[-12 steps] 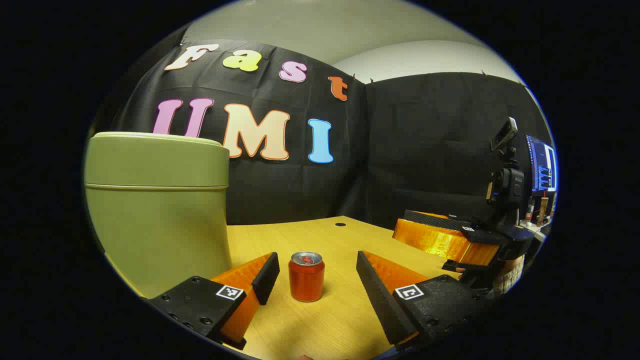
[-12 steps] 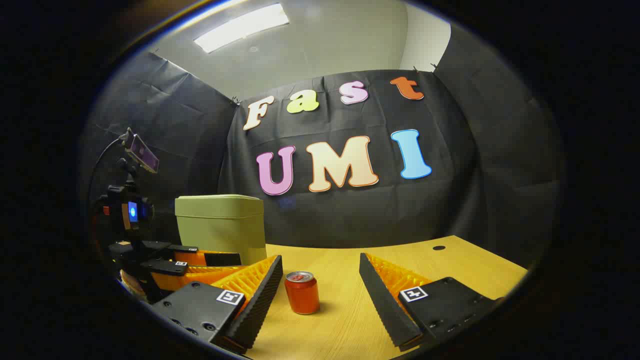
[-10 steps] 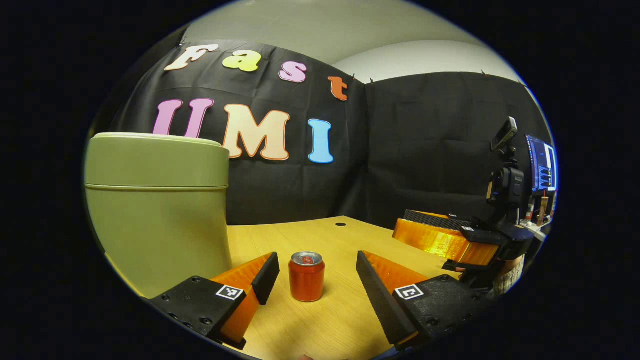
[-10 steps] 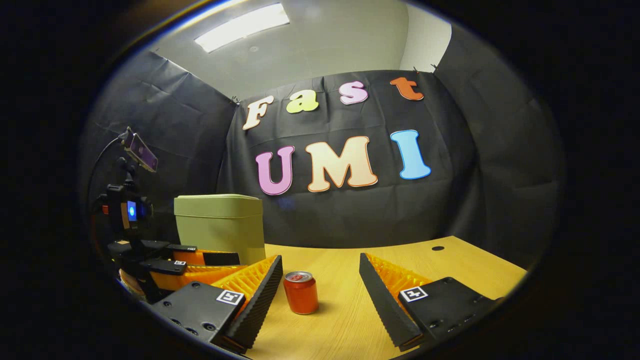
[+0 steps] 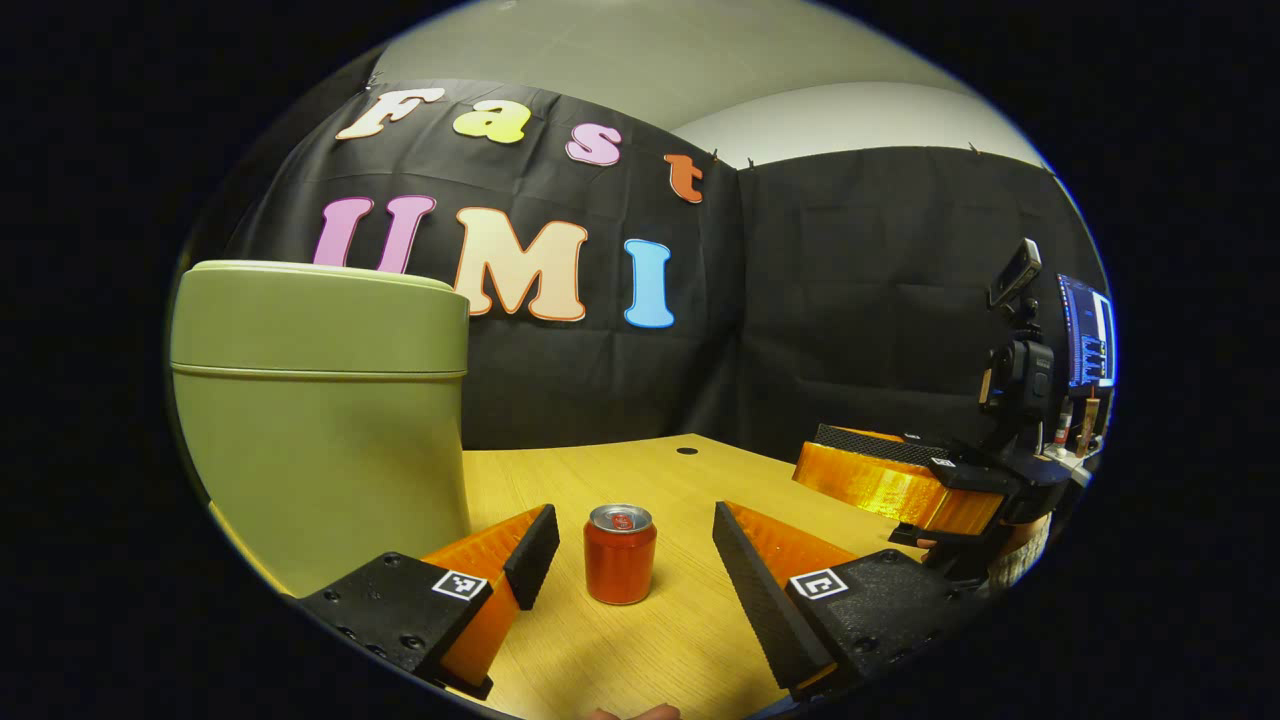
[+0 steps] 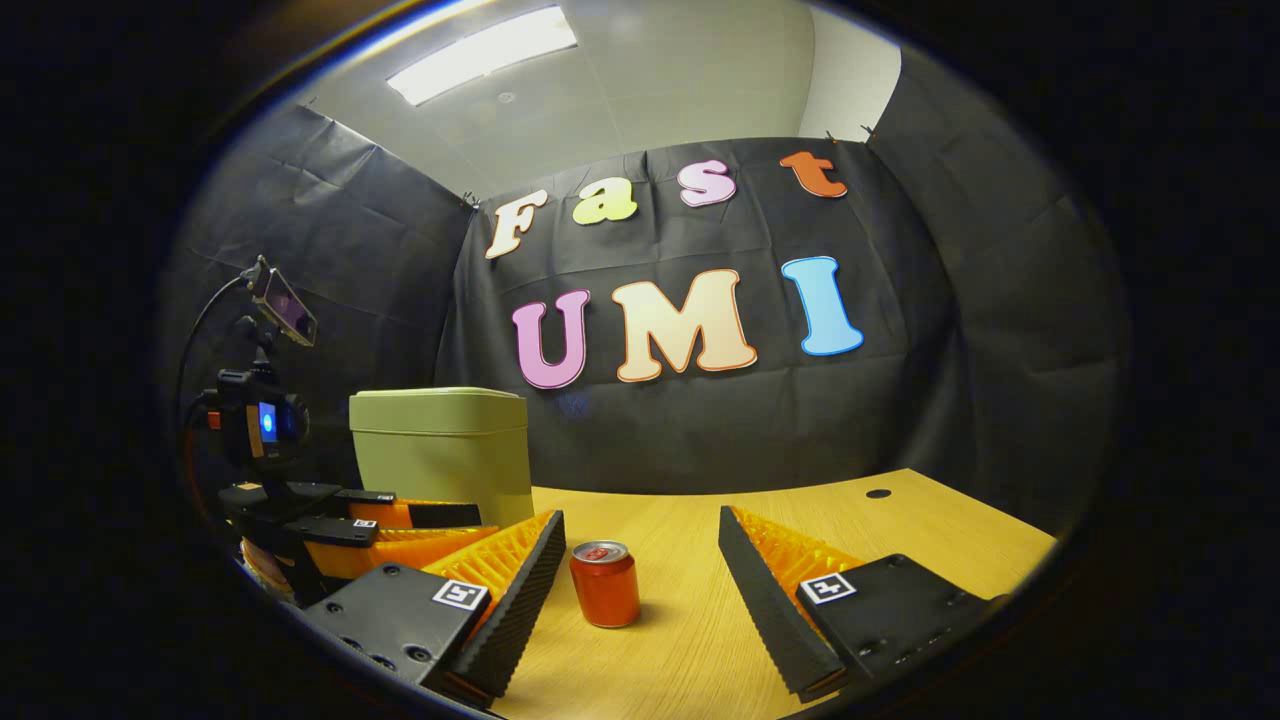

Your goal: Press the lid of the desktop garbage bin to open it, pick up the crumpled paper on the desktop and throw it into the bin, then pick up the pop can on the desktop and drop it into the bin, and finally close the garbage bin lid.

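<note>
A small red pop can stands upright on the wooden desktop, just ahead of my left gripper, which is open with the can beyond its tips. The pale green garbage bin rises at the left with its lid down. In the right gripper view the same can stands a little ahead of my open right gripper, nearer its left finger, and the bin sits farther back at the left. The other gripper shows at the right and at the left.
A camera on a stand and a lit screen are at the far right of the left gripper view. Another camera rig with a phone stands at the left of the right gripper view. A round cable hole marks the desktop's back.
Both views have shifted only slightly; the can sits a touch farther right in the left gripper view. Both grippers stay open and the bin's lid stays down.
</note>
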The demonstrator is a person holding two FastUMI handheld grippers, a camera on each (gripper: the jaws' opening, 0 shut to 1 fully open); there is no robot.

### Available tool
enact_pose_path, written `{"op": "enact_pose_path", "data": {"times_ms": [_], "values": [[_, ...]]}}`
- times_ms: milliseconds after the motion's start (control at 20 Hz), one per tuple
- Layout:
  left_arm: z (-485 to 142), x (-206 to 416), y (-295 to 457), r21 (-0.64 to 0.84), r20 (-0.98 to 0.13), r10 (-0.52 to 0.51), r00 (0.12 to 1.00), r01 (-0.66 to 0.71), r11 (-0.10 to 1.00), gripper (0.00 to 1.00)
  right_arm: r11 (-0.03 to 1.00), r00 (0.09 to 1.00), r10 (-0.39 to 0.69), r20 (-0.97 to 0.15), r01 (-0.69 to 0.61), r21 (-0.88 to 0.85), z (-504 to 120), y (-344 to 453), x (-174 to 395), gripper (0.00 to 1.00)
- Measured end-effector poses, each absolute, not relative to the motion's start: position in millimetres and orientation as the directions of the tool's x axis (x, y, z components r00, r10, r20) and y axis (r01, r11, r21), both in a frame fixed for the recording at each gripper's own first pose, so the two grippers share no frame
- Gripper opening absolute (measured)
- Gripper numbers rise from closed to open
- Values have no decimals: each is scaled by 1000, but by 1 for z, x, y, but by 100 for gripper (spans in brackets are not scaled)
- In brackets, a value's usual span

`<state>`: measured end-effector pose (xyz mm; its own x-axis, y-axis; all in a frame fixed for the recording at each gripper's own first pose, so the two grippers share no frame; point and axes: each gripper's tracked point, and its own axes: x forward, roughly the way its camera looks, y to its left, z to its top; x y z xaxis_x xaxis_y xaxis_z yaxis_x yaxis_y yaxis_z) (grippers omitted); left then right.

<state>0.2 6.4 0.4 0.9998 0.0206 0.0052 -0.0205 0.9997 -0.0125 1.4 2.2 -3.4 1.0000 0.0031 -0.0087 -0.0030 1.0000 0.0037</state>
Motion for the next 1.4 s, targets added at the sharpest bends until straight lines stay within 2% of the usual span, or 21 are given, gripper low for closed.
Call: {"op": "enact_pose_path", "data": {"times_ms": [800, 950, 1000, 1050, 1400], "values": [[1, 0, -3, -21, 6, -7, 1000, 7, 1000, 94, 1000, 1000, -3, -10, 3, 10, -5, -1, 3, 97], [-2, 0, 4, -21, -6, 18, 1000, -18, 1000, 93, 1000, 1000, -8, -7, 8, 6, -3, -2, 2, 97], [-2, 0, 6, -24, -8, 22, 1000, -22, 999, 90, 1000, 1000, -8, -5, 8, 7, -3, -2, 1, 97], [-2, 0, 6, -24, -13, 22, 1000, -22, 999, 83, 1000, 1000, -9, -3, 9, 8, -2, -2, 0, 97], [2, -6, 6, 19, -17, 14, 1000, -13, 1000, 53, 1000, 1000, -17, -15, 17, 6, -6, -4, 2, 97]]}}
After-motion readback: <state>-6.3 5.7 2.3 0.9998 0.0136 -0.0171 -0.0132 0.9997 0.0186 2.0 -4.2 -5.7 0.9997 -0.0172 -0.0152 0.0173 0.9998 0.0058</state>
